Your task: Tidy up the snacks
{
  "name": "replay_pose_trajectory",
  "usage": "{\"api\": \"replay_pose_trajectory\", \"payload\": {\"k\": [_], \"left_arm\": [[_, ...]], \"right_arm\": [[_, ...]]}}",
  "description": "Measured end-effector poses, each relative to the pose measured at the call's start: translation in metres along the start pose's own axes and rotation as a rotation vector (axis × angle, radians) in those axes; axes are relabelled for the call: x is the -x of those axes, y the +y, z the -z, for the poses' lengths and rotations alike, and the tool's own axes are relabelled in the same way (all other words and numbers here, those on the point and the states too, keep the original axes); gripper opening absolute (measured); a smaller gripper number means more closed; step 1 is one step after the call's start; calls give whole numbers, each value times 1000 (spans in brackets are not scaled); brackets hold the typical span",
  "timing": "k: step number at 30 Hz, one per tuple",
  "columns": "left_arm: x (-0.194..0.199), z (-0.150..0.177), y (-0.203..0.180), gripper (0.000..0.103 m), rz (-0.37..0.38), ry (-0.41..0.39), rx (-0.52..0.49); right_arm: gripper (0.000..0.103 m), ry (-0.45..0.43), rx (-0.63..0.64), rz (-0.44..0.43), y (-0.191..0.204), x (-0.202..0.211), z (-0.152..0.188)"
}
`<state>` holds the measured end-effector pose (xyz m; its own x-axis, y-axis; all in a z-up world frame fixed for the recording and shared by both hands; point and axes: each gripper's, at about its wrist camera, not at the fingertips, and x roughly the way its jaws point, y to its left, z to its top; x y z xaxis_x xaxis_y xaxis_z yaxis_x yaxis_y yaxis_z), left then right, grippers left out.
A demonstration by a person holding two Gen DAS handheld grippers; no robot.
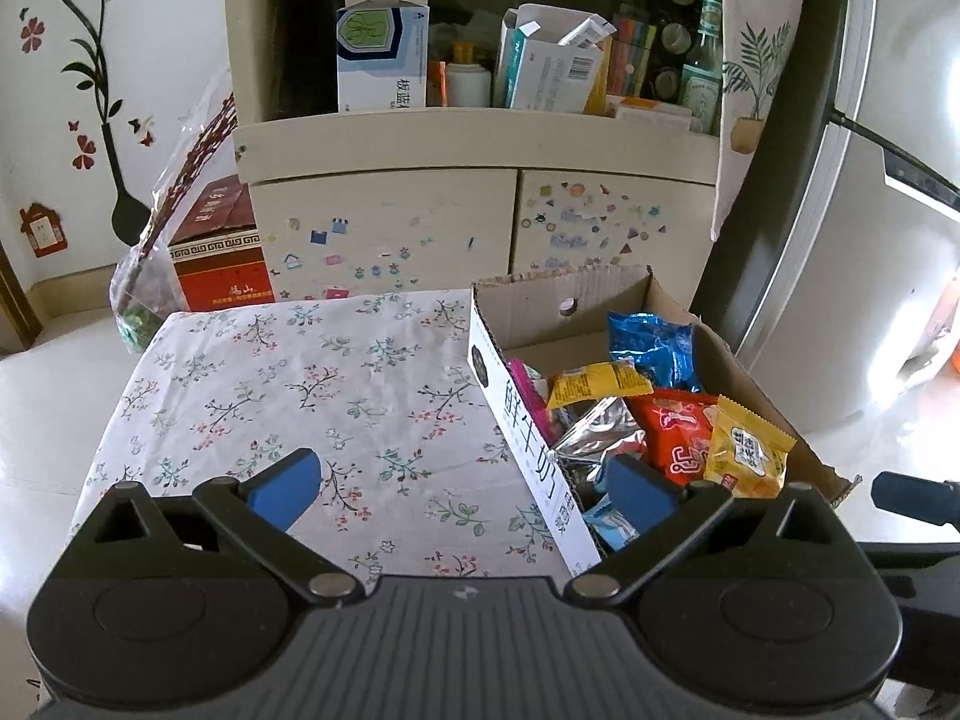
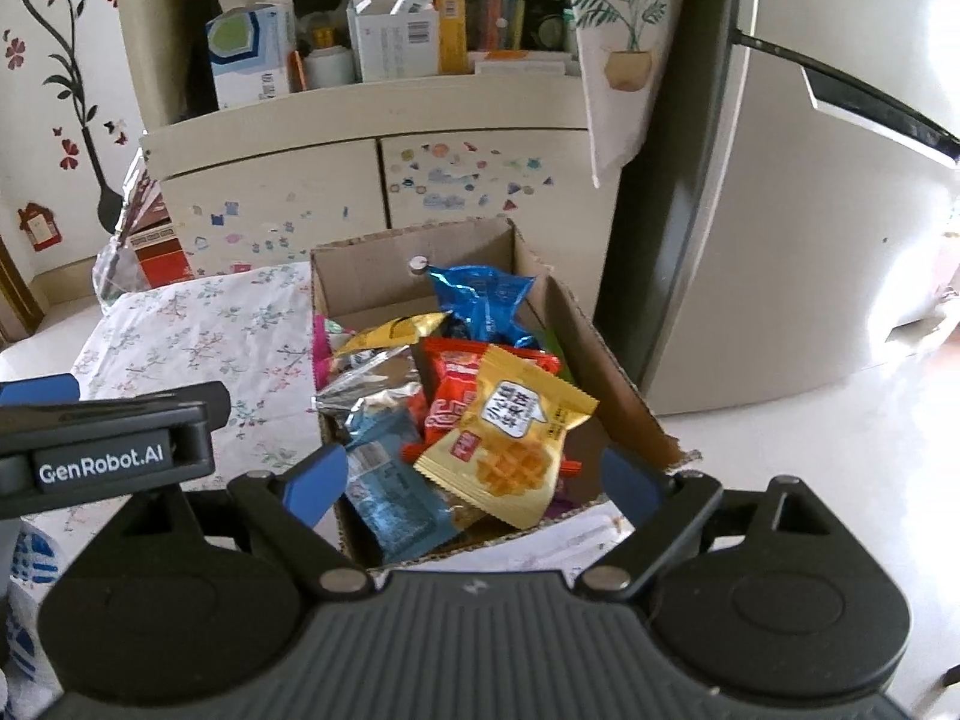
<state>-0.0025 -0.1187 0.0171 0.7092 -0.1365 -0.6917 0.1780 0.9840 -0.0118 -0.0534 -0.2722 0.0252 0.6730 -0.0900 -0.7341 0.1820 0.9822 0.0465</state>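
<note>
Both grippers hovered over the table, pointing down at an angle. Left gripper (image 1: pixel 462 489) was spread wide, nothing pinched; its left pad sat over the floral cloth (image 1: pixel 300 384), its right pad over the box (image 1: pixel 600 300) near wall. Right gripper (image 2: pixel 477 483) was also spread wide, pads either side of the box's near end, not pressing on anything.

Snacks were all inside the open cardboard box, at the cloth's right edge: yellow waffle pack (image 2: pixel 510 438) on top at the front, red pack (image 2: pixel 456 384) under it, blue pack (image 2: pixel 480 300) at the back, silver pack (image 2: pixel 372 387) and light-blue pack (image 2: pixel 390 492) to the left. Cabinet (image 1: pixel 384 228) stood behind the table, fridge (image 2: pixel 810 240) to the right.
</note>
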Motion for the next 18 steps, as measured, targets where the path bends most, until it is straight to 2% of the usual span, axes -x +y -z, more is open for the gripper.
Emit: {"api": "replay_pose_trajectory", "payload": {"k": [6, 18], "left_arm": [[1, 0, 0, 103, -64, -18, -27], [-4, 7, -21, 103, -113, 5, -129]], "right_arm": [[92, 4, -23, 18, -8, 1, 0], [92, 17, -53, 72, -15, -4, 0]]}}
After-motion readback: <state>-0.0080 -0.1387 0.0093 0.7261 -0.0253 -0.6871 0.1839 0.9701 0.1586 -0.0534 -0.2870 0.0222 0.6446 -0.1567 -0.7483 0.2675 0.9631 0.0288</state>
